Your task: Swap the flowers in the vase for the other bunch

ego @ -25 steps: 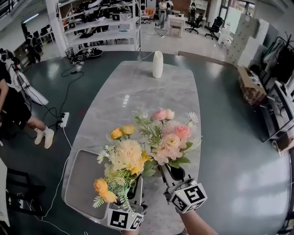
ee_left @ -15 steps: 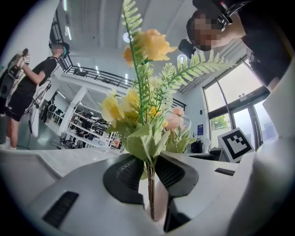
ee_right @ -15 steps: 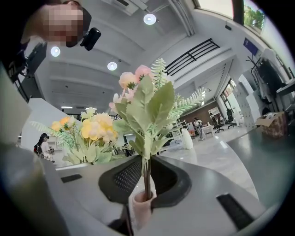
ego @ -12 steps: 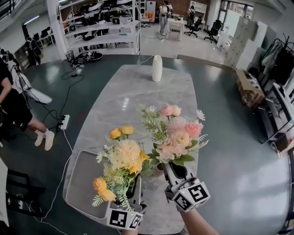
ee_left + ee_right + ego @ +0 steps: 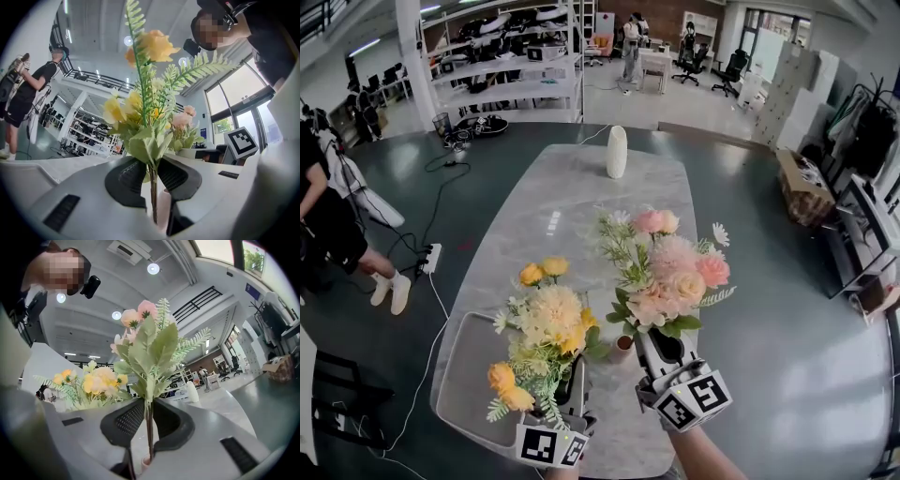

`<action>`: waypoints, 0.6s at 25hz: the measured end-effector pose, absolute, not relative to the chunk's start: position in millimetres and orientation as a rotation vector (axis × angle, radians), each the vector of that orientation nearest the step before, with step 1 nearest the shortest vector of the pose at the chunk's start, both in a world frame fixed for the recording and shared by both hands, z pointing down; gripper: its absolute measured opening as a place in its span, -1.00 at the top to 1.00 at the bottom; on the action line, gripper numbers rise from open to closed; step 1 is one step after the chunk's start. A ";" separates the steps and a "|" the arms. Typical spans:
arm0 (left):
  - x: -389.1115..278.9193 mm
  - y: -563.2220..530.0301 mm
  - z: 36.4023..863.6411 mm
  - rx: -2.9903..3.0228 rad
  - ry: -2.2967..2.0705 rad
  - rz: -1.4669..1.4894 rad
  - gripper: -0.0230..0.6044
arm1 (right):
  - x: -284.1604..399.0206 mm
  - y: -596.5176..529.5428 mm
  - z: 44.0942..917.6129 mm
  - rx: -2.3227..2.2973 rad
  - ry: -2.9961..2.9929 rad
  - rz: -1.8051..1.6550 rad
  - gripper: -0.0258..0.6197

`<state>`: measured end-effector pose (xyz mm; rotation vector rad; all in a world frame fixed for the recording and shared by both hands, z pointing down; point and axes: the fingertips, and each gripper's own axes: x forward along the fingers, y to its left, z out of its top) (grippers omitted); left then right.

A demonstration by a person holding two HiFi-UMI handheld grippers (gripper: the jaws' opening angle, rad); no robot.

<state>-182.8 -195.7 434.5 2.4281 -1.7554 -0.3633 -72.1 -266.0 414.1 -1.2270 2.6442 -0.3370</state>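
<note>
My right gripper [image 5: 661, 352] is shut on the stems of the pink bunch [image 5: 667, 267], which stands upright above the table; its jaws have just been closing on those stems. A small pinkish vase [image 5: 622, 346] sits just left of it, below the stems; its rim [image 5: 144, 461] shows under them in the right gripper view. Whether the stem ends are still inside is hidden. My left gripper [image 5: 572, 389] is shut on the stems of the yellow bunch [image 5: 546, 328], held upright beside the pink one. In the left gripper view these stems [image 5: 152, 187] run between the pads.
The grey marble table [image 5: 572, 216] stretches ahead, with a tall white vase [image 5: 617, 152] near its far end. A grey tray [image 5: 469, 375] lies at the near left. A person [image 5: 328, 220] stands on the floor at the left; shelves and desks are beyond.
My right gripper has risen with the pink bunch, which now stands higher and further right. The small vase's mouth has come into view beneath it. The left gripper and yellow bunch have stayed put.
</note>
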 end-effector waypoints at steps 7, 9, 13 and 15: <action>-187.2 -191.2 432.8 2.441 -1.749 -0.372 0.67 | -76.5 -262.1 403.2 -1.215 2.625 -0.309 0.71; -186.8 -188.9 432.4 2.444 -1.745 -0.370 0.67 | -76.5 -260.8 398.8 -1.209 2.617 -0.306 0.71; -189.2 -185.5 431.6 2.442 -1.739 -0.376 0.67 | -78.8 -259.8 389.8 -1.203 2.607 -0.285 0.71; -191.7 -185.2 431.4 2.444 -1.734 -0.384 0.67 | -80.9 -259.2 387.2 -1.202 2.603 -0.275 0.71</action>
